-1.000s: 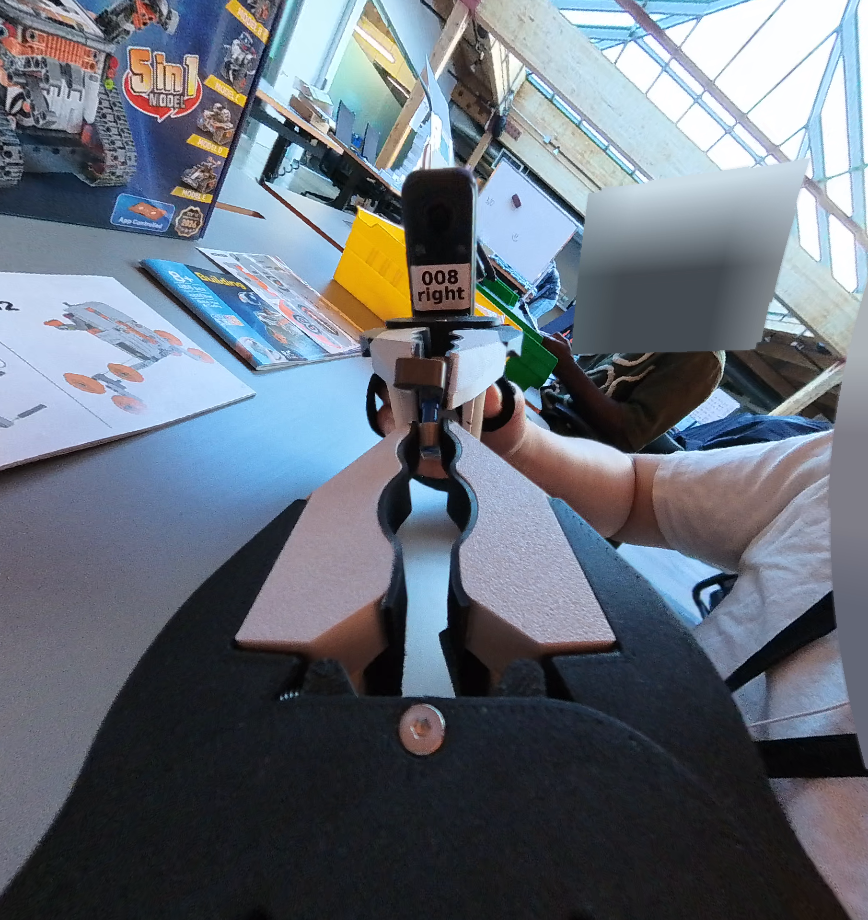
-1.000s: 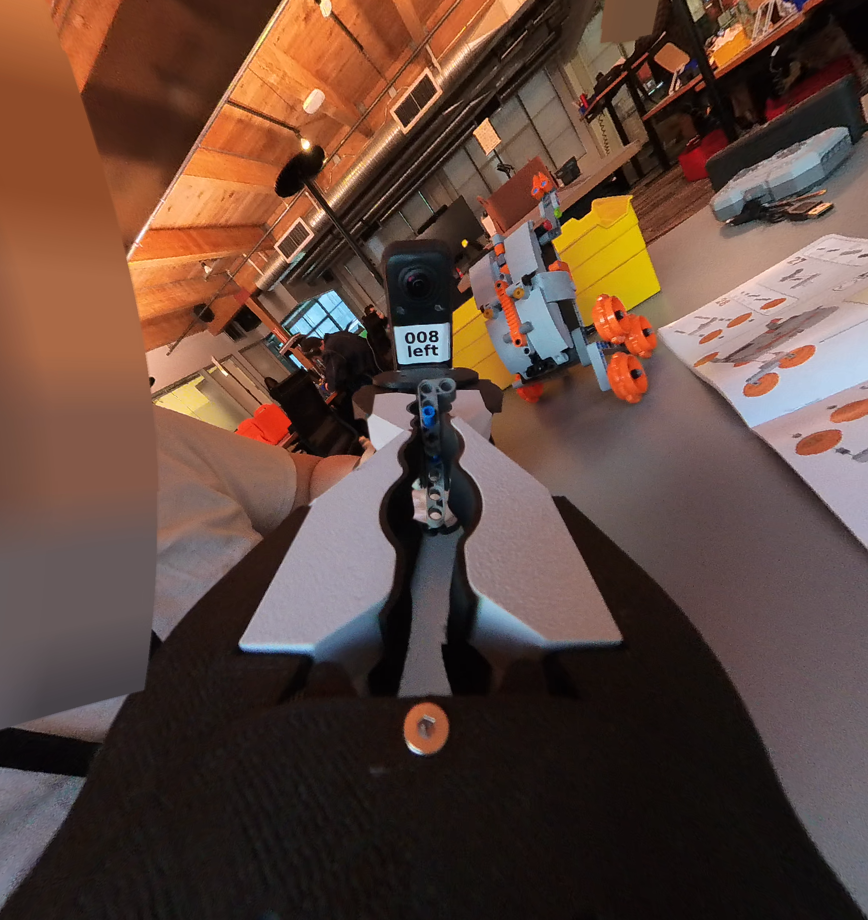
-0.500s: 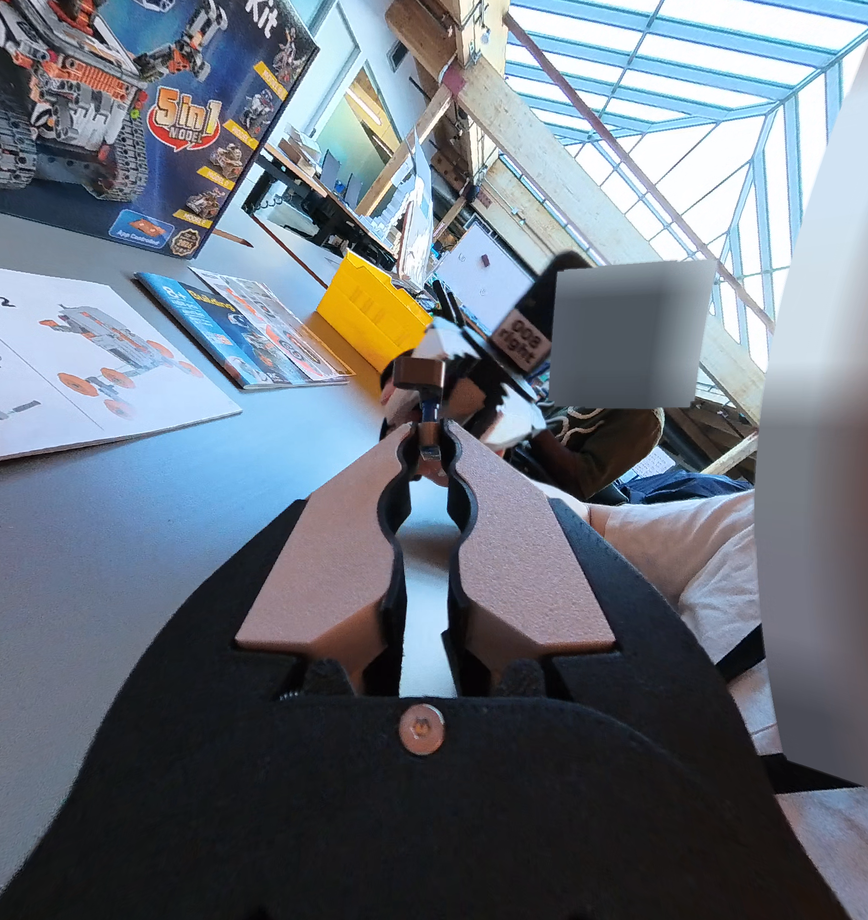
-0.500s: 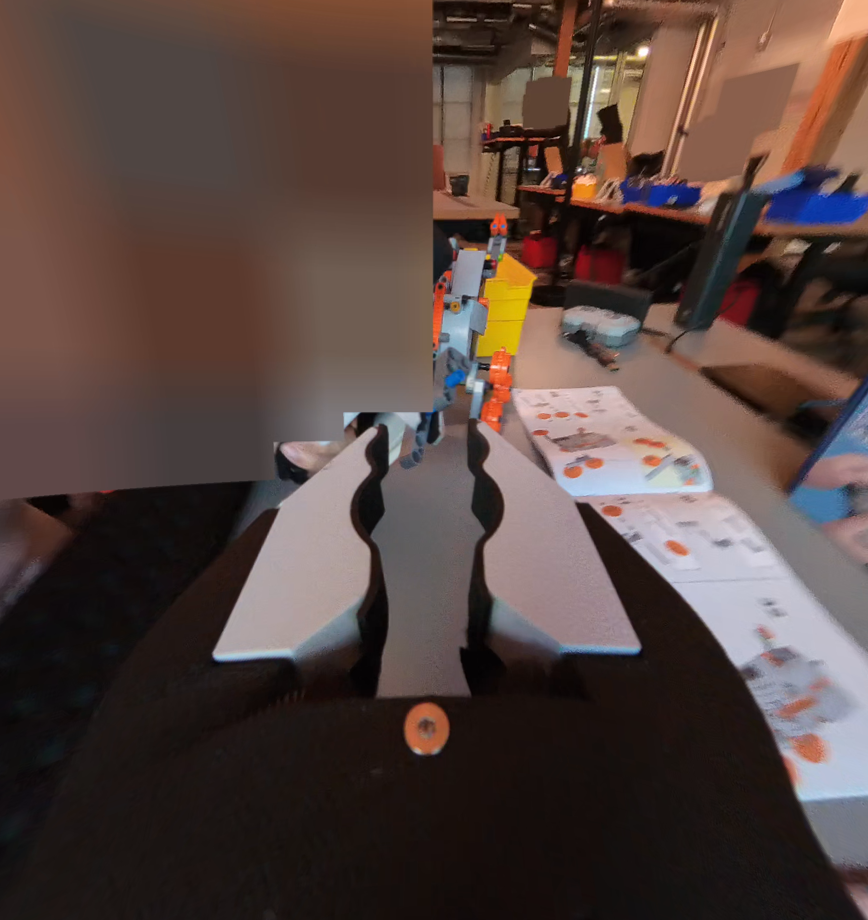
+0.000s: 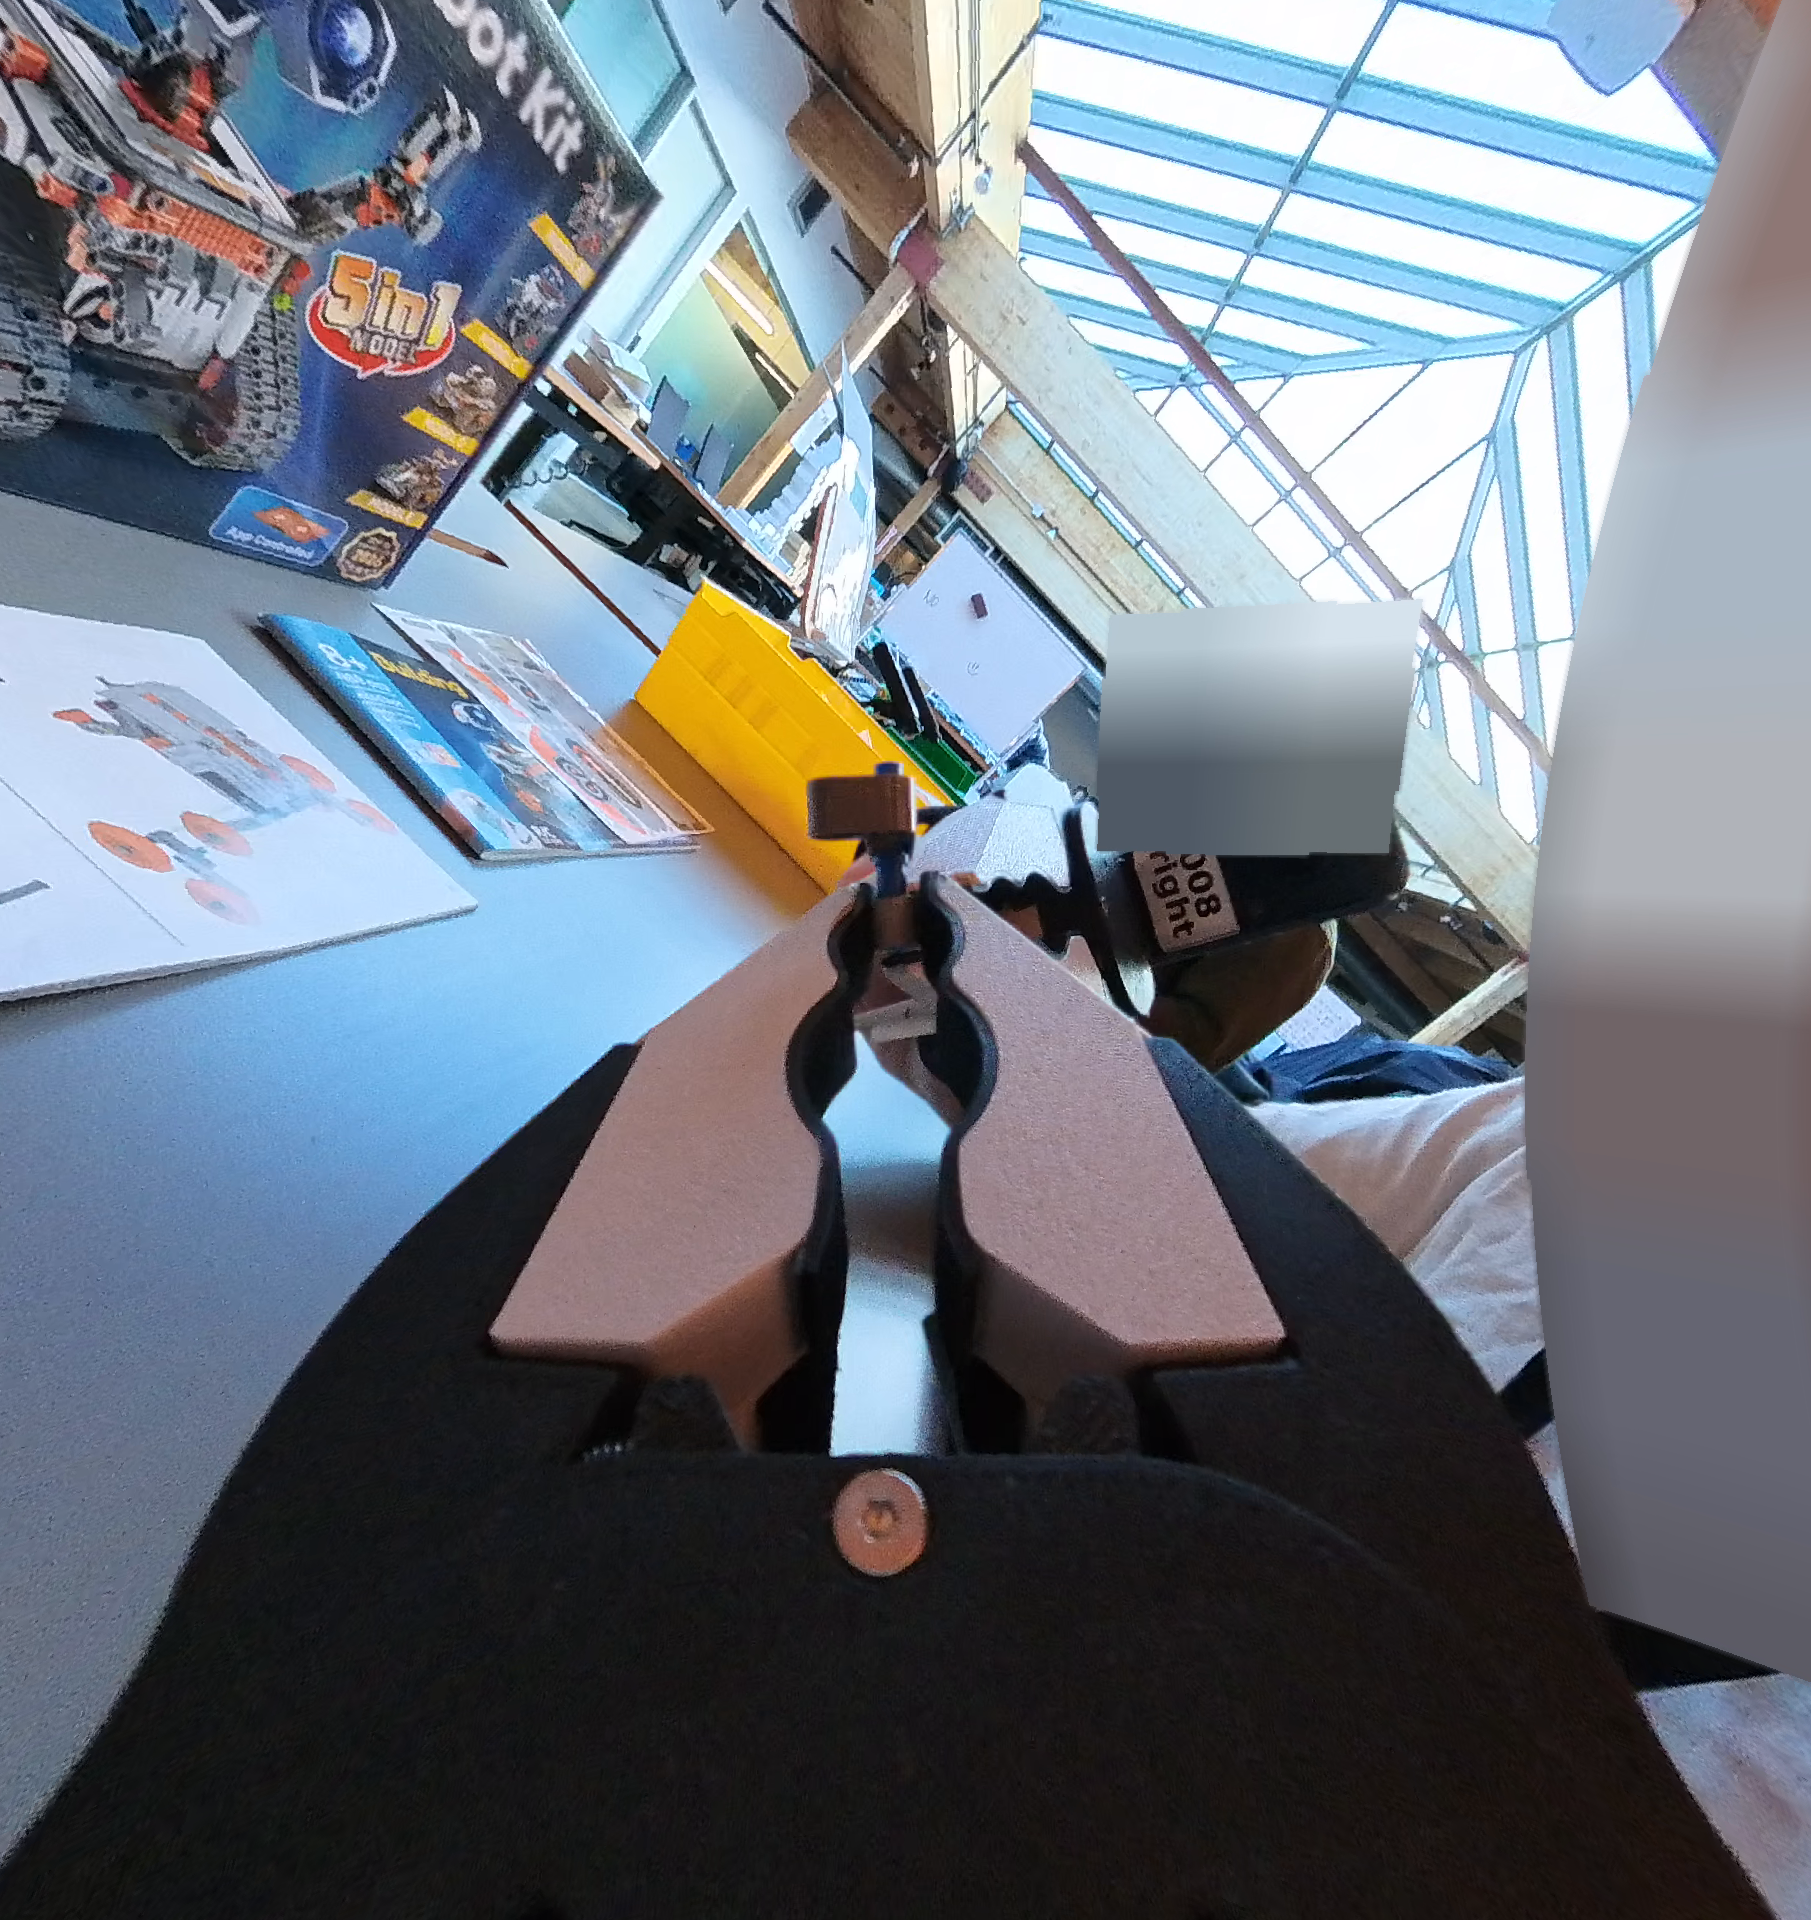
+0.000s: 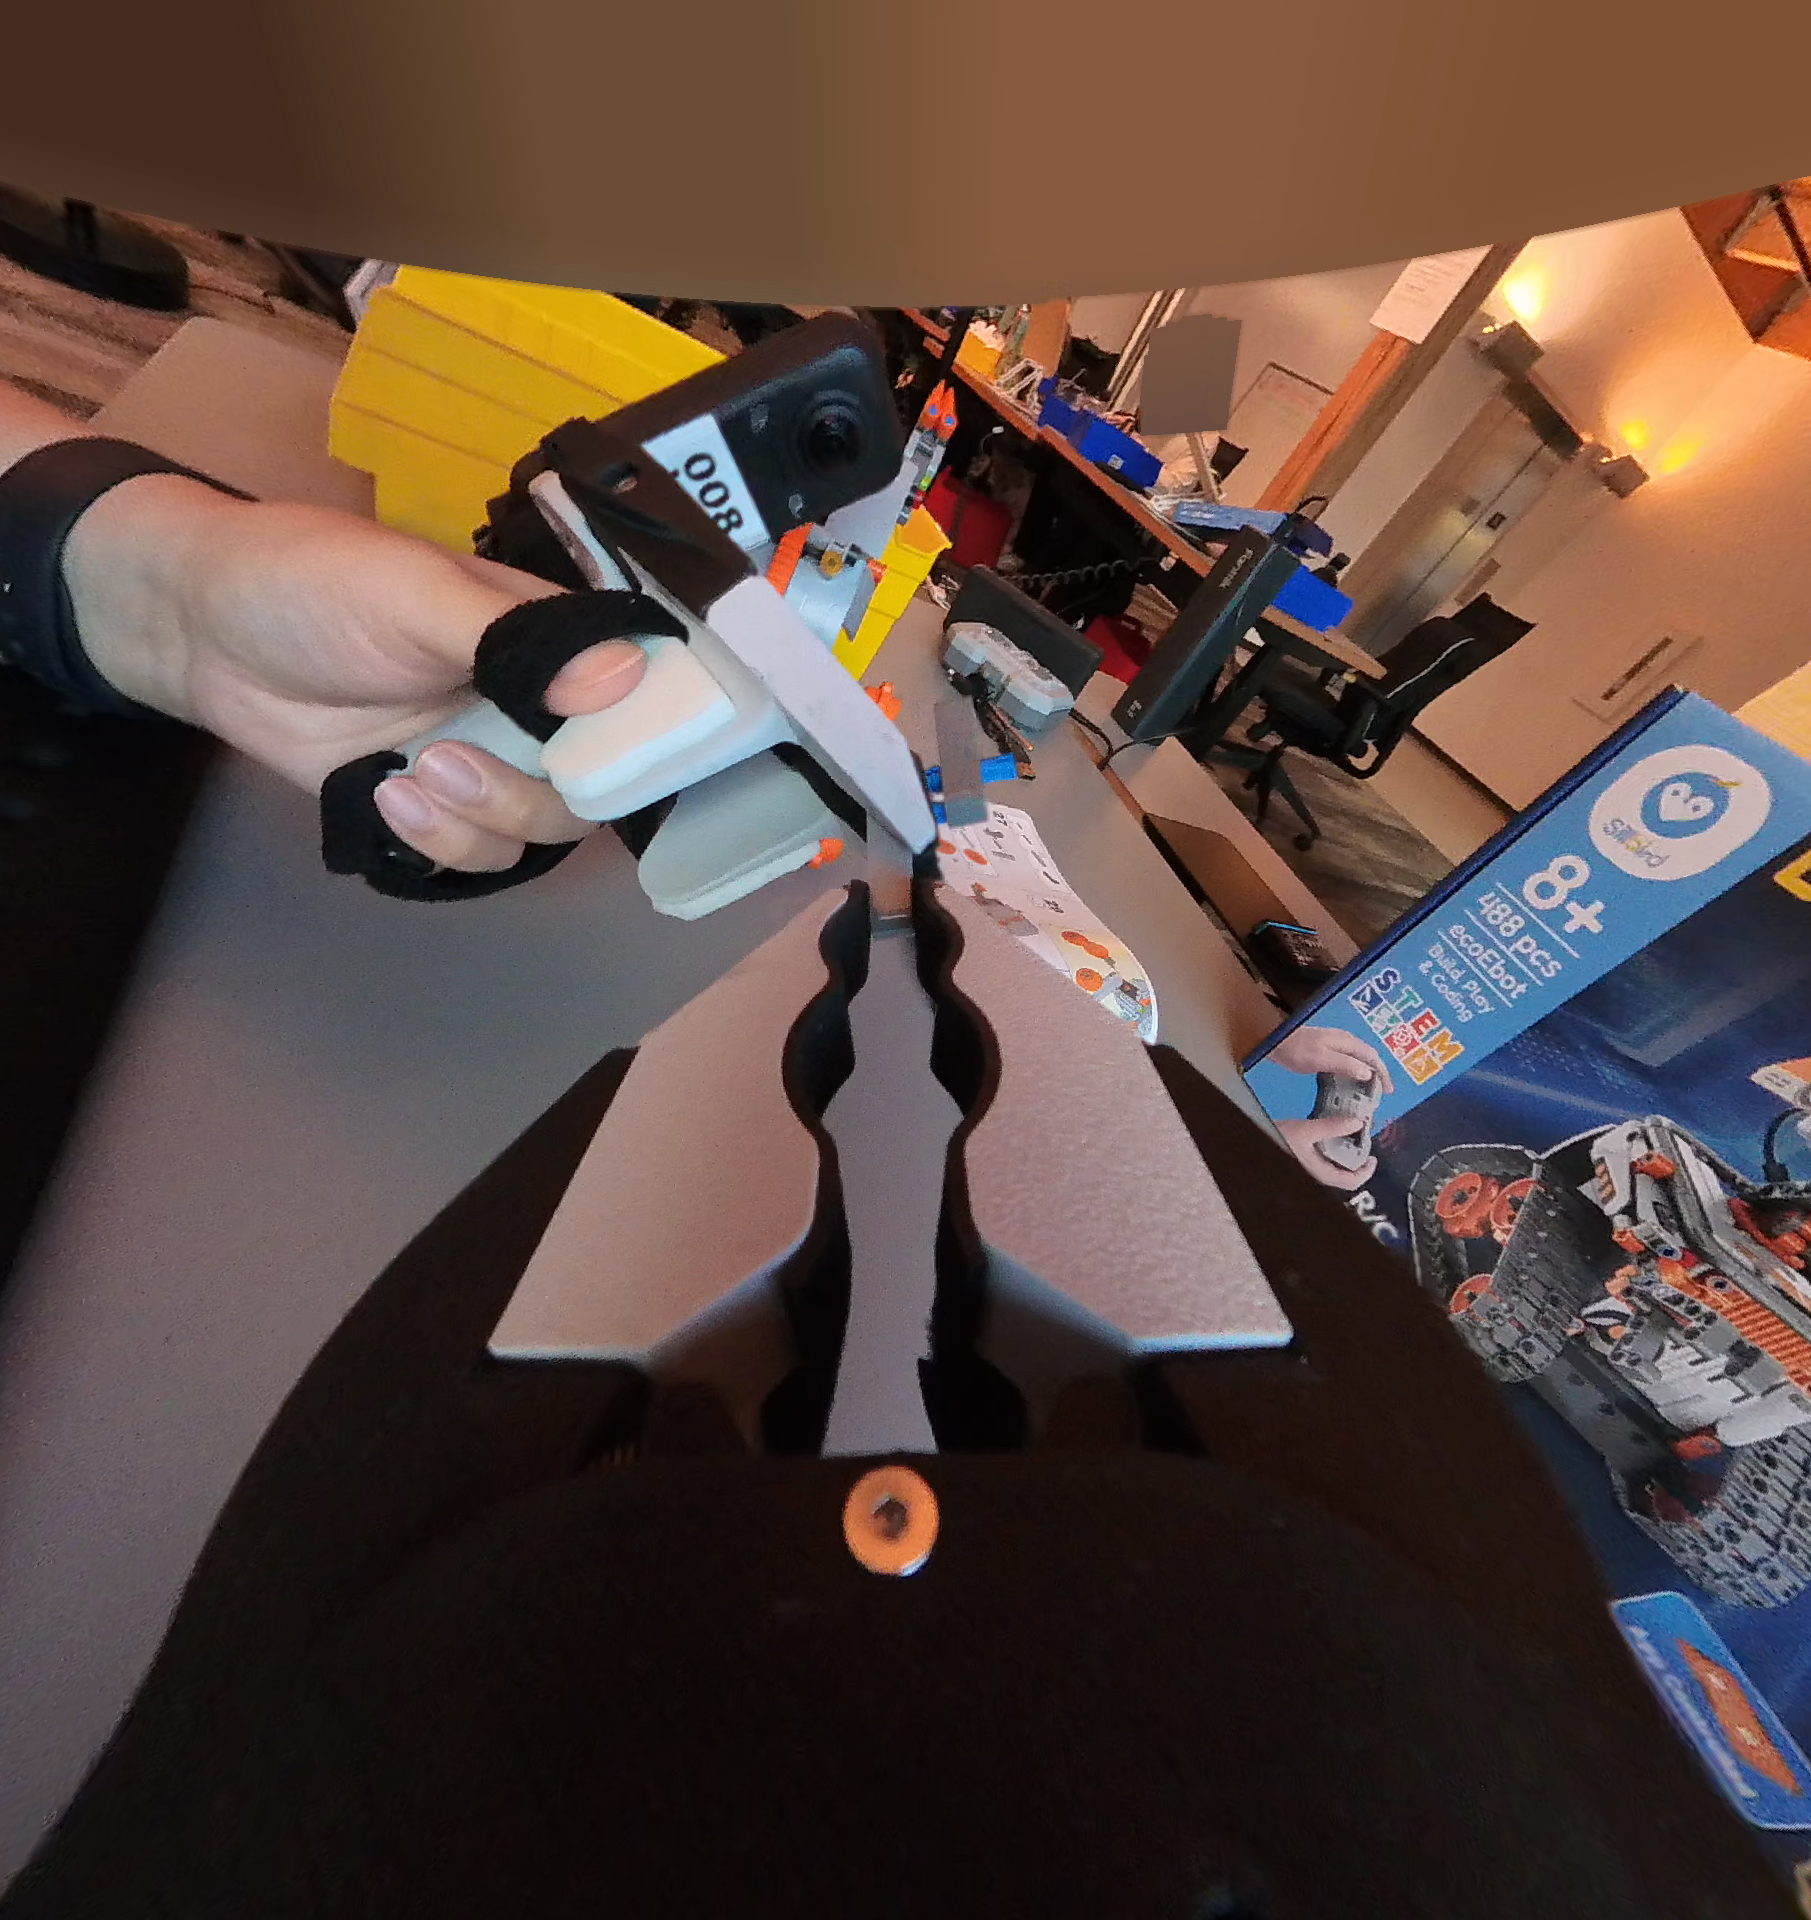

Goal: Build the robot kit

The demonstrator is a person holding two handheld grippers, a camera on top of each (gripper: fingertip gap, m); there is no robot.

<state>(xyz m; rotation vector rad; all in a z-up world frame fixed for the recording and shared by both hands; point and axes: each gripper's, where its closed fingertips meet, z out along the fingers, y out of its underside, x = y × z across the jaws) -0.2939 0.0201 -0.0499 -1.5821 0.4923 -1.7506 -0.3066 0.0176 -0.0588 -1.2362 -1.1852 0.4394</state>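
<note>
**Left gripper.** The left gripper [image 5: 893, 899] is clenched on a brick sub-assembly [image 5: 865, 812]: a short grey beam with blue pins through it and a second beam across the top. The grip sits low on the part. This probably keeps the pins and upper holes clear of the fingers.

**Right gripper.** The right gripper [image 6: 890, 900] points tip to tip at the left one. Its jaws are drawn almost together, and a small grey part shows in the gap. It cannot be told whether the jaws clamp that part or only bracket it.

**Position.** Both grippers are raised off the grey table [image 5: 257, 1164], in front of the kit box [image 5: 257, 260]. Holding the sub-assembly in the air probably gives access from both sides.

**Surroundings, relative to the kit box.**
- The open instruction manual [image 5: 153, 790] lies flat just in front of the box. It is probably there for reference.
- A closed booklet [image 5: 485, 727] lies beside the manual.
- A yellow bin [image 5: 766, 707] stands farther along the table, behind the grippers.
- A partly built model [image 6: 839, 571] stands near the bin, mostly hidden by the left gripper.

The left hand [image 6: 288, 644] holds the left gripper's handle, with two fingers through black loops.
</note>
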